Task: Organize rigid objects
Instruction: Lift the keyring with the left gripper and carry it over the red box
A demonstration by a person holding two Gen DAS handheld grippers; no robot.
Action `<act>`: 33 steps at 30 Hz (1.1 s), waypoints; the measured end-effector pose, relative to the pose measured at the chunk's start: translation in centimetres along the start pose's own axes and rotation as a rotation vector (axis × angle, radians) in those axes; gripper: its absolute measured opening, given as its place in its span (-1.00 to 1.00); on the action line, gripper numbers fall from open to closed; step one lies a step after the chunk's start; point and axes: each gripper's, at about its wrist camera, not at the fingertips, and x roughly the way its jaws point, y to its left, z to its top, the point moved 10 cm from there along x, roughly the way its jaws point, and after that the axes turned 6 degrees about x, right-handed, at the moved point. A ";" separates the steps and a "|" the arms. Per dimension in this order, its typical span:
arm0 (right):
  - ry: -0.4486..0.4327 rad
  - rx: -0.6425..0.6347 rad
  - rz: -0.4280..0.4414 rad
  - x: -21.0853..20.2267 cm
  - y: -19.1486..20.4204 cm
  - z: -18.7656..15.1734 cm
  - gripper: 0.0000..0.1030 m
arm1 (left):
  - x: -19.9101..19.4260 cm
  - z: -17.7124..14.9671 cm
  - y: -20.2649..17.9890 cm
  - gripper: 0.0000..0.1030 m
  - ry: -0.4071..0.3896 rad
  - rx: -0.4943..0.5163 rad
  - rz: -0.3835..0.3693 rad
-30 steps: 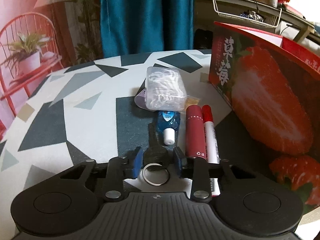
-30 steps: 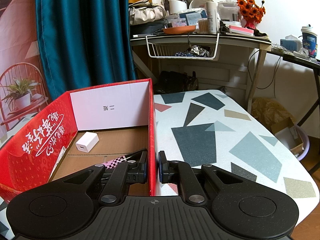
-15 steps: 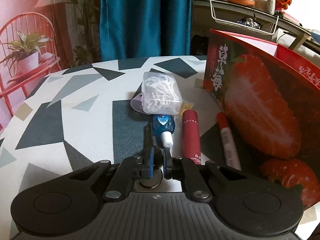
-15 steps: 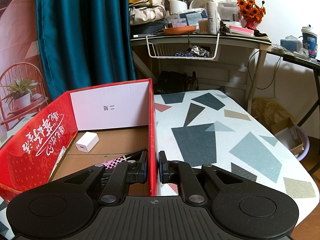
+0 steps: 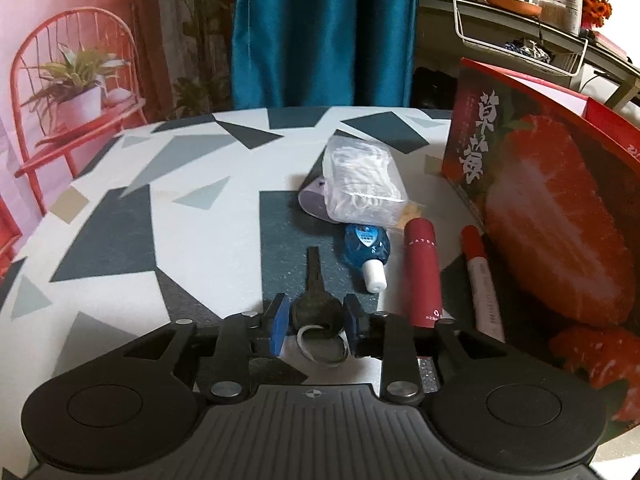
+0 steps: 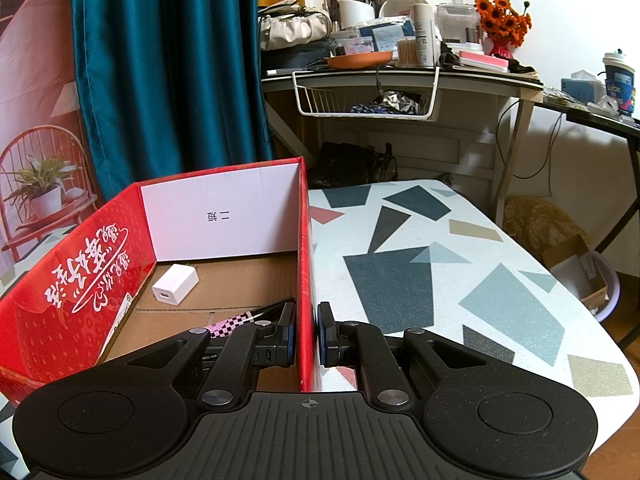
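Left tool (image 5: 316, 322) just reopened around a black key (image 5: 316, 300) — right tool (image 6: 307, 334) pinches the glossy cardboard box wall (image 6: 305, 264).

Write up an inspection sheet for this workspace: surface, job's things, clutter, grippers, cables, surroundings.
Surface: patterned table, flat, no spills seen.
Job's things: key, blue bottle, red tube, marker and clear bag lie on the table beside the red box; white charger and a checkered item are inside it.
Clutter: nothing seen on the table.
Grippers: left gripper has just been opening, key head between its jaws, ungripped; right gripper is shut on the box wall.
Cables: one hangs by the desk, off the table.
Surroundings: teal curtain, crowded desk, wire basket.
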 end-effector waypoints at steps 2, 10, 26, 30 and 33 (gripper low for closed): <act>0.001 0.000 0.000 0.0 0.0 0.0 -0.80 | 0.1 -0.1 0.0 -0.39 0.000 -0.011 -0.012; 0.001 -0.001 -0.001 0.0 0.0 0.0 -0.79 | 0.4 0.0 -0.1 -0.39 -0.005 -0.003 -0.018; 0.002 -0.002 -0.001 -0.1 0.0 0.0 -0.79 | -0.8 0.9 -0.3 -0.42 -0.050 -0.010 -0.038; 0.002 -0.002 -0.001 0.0 0.0 0.0 -0.79 | -1.3 1.6 -0.2 -0.42 -0.076 -0.016 -0.041; 0.002 -0.002 -0.001 -0.1 0.0 0.0 -0.79 | -1.8 2.3 -0.2 -0.42 -0.094 -0.019 -0.047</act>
